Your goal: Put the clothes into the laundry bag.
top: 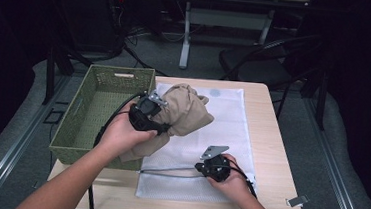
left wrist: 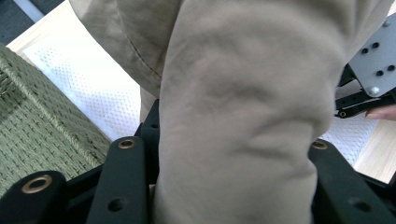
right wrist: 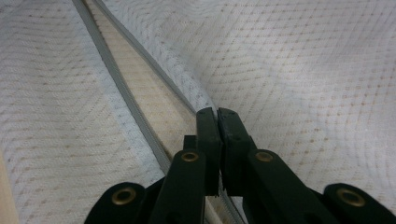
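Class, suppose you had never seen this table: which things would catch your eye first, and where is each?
First, the bunched tan garment clamped in the left gripper, held over the white mesh bag beside the green basket at the table's left. Next, the right gripper, its jaws shut on the bag's edge by the open grey zipper, near the front of the table.

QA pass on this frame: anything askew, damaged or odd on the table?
Nothing damaged or spilled. The tan garment is bunched in the left claw above the white mesh bag, whose zipper gapes open where the right claw pinches its edge. A metal clip lies alone near the table corner.
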Demonstrator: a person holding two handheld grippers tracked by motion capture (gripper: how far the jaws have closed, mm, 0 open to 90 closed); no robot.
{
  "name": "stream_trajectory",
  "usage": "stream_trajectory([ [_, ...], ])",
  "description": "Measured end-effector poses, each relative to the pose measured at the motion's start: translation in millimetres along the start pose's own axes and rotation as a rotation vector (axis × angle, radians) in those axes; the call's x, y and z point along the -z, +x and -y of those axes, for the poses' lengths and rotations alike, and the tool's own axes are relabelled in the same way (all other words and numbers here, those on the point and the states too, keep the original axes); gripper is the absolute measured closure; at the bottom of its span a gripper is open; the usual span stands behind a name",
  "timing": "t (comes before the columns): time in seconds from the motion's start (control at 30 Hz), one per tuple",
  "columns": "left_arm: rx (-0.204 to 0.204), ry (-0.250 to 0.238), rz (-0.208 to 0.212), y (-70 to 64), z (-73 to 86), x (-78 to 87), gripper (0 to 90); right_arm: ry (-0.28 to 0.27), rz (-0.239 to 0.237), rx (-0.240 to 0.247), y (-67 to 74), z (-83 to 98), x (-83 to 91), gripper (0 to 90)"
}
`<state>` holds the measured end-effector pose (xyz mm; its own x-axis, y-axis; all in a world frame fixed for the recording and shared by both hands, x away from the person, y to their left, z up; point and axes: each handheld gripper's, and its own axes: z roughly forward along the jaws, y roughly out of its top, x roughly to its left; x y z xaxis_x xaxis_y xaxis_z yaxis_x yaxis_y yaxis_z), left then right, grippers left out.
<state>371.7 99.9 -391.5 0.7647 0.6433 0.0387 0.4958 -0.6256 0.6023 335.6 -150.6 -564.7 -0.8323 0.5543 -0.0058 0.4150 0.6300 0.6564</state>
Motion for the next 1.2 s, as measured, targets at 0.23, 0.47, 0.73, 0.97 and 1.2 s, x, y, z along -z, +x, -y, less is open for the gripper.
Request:
stream_trajectory([
  [0.23, 0.006, 0.001, -0.009, 3.4, 2.3, 2.9, 54.6, 0.010, -0.031, -0.025, -2.8, -2.9, 1.1, 88.3],
  [0.47, 0.010, 0.005, -0.018, 6.0, 5.2, 5.9, 54.6, 0.037, -0.088, -0.059, -11.0, -11.1, 5.7, 88.5],
  [0.73, 0.014, 0.005, -0.022, 7.8, 8.9, 9.9, 54.5, 0.082, -0.114, -0.065, -18.2, -29.0, 12.0, 88.5],
  [0.97, 0.010, 0.001, -0.022, 6.5, 13.9, 17.0, 54.6, 0.087, -0.127, -0.084, -24.8, -44.4, 20.8, 88.5],
  [1.2, 0.011, 0.000, -0.018, 5.1, 19.8, 21.3, 54.6, 0.076, -0.114, -0.084, -26.1, -53.3, 28.2, 88.6],
])
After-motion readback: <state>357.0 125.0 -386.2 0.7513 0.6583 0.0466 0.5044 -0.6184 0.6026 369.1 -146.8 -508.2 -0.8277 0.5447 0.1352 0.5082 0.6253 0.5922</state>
